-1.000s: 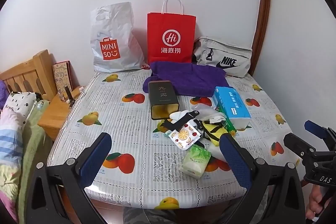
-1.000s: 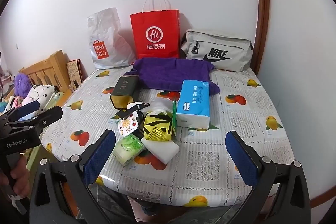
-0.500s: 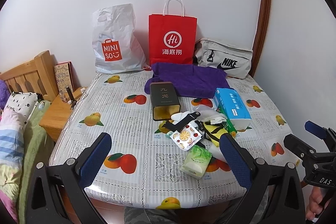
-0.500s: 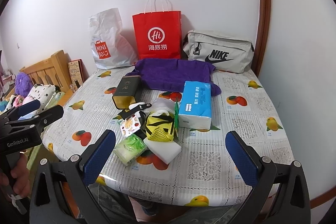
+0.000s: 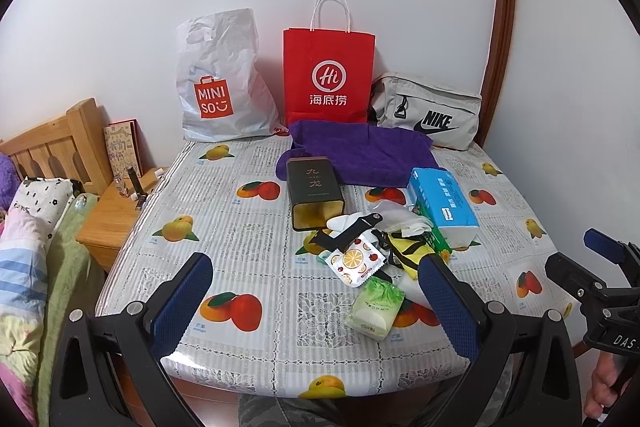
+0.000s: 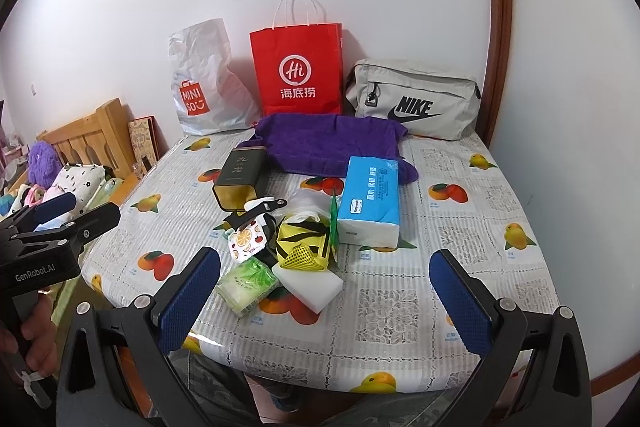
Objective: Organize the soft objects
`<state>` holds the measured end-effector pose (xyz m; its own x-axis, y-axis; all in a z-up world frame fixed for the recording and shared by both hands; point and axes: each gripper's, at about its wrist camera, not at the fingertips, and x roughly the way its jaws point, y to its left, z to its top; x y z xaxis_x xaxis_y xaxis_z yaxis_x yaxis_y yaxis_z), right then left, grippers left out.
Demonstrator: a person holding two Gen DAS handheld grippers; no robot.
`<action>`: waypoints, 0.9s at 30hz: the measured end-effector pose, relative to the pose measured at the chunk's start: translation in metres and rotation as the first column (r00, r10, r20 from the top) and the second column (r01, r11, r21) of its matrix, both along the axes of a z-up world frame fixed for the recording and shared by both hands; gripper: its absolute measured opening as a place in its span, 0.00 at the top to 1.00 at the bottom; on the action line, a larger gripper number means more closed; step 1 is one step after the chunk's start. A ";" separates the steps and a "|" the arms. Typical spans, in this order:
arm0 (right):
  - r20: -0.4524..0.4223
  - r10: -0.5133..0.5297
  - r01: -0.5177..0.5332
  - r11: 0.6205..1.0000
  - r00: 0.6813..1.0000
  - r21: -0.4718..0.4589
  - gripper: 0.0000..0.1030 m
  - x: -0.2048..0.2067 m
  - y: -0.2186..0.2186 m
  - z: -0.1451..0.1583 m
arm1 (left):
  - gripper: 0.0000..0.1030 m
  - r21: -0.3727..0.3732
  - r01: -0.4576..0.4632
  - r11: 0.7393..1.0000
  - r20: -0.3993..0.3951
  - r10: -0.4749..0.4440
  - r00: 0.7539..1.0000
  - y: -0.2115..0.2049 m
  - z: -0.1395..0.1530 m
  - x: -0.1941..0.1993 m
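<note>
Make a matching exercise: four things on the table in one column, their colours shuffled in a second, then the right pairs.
Things:
1. paper bag
2. towel
3. tissue pack
4. Nike pouch

Colours:
A. grey
B. blue and white
C. red
D. purple

Pairs: 1-C, 2-D, 3-B, 4-A

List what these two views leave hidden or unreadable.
- Inside of the red bag and white bag: both views, walls hide the contents.
- Small print on the blue tissue pack: too small.
- White block: partly under the yellow pouch, right view.
</note>
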<state>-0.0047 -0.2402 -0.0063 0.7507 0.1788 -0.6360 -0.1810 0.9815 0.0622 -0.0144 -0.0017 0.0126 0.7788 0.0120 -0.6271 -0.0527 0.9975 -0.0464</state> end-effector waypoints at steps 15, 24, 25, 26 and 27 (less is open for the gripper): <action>0.002 -0.004 0.004 1.000 1.000 0.000 0.00 0.000 0.000 0.000 | 0.00 -0.003 0.001 1.000 0.002 -0.001 1.000 0.001 0.002 0.000; 0.004 -0.004 0.004 1.000 1.000 0.000 0.00 -0.001 -0.001 0.000 | 0.00 -0.001 0.002 1.000 0.004 -0.002 1.000 0.004 0.005 0.001; 0.003 -0.004 0.004 1.000 1.000 0.001 0.00 -0.001 0.000 0.000 | 0.00 -0.002 0.001 1.000 0.003 -0.001 1.000 0.003 0.004 0.000; 0.002 -0.004 0.004 1.000 1.000 0.000 0.00 -0.001 0.000 0.000 | 0.00 -0.002 0.001 1.000 0.005 -0.001 1.000 0.003 0.004 0.000; 0.002 -0.004 0.004 1.000 1.000 -0.001 0.00 -0.001 0.000 0.000 | 0.00 -0.001 0.003 1.000 0.005 -0.003 1.000 0.004 0.005 0.000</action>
<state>-0.0060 -0.2404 -0.0059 0.7526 0.1752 -0.6347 -0.1777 0.9822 0.0605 -0.0149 0.0022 0.0177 0.7817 0.0091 -0.6236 -0.0498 0.9976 -0.0479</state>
